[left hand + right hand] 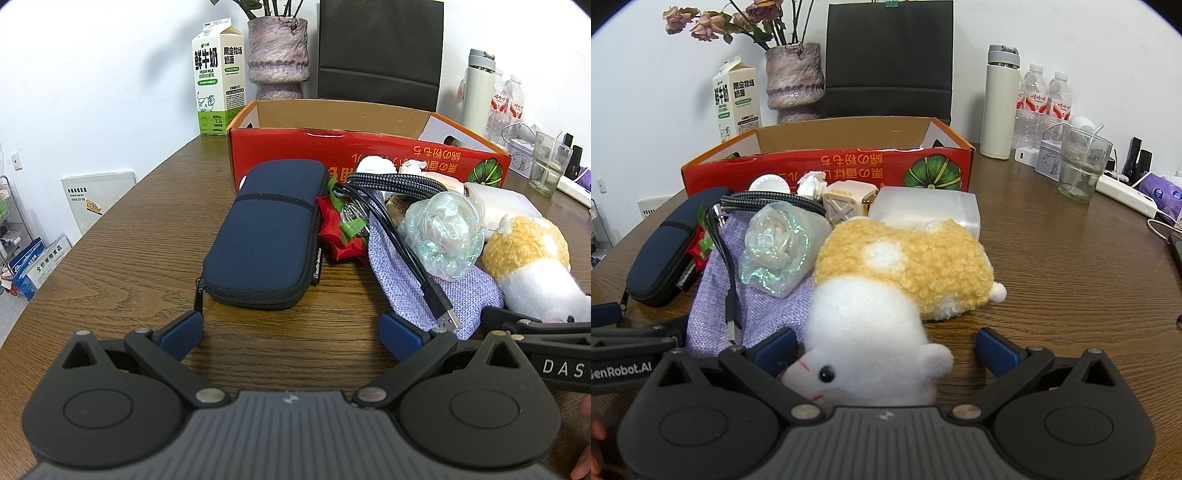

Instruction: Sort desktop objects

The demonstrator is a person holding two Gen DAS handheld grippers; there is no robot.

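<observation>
A wooden table (110, 258) carries a heap of desk clutter in front of an open red cardboard box (369, 155), which stands toward the far side with a milk carton (218, 77) and a flower vase (277, 55) behind it and appears the likely destination for the sorting. Largest in the heap, a yellow-and-white plush toy (905, 266) lies on its side with its white head between the widely spread fingers of the right gripper (884, 349), neither pad yet pressing it; a navy zip case (266, 236) lies flat on the wood just ahead of the left gripper (291, 332), whose tongs are likewise spread and hold nothing. Between case and toy sit a lilac woven pouch (461, 288), a crumpled iridescent wrapper (443, 232) resting on it, a black USB cable (439, 295) trailing over the pouch, and a small red paper flower (336, 232) touching the case. The step in hand looks like the approach to a first pick, nothing lifted so far. The next move would call for the right tongs to close on the soft head, firmly enough that the plush does not slip, then carry it over the box wall, while the left advances to straddle the case
</observation>
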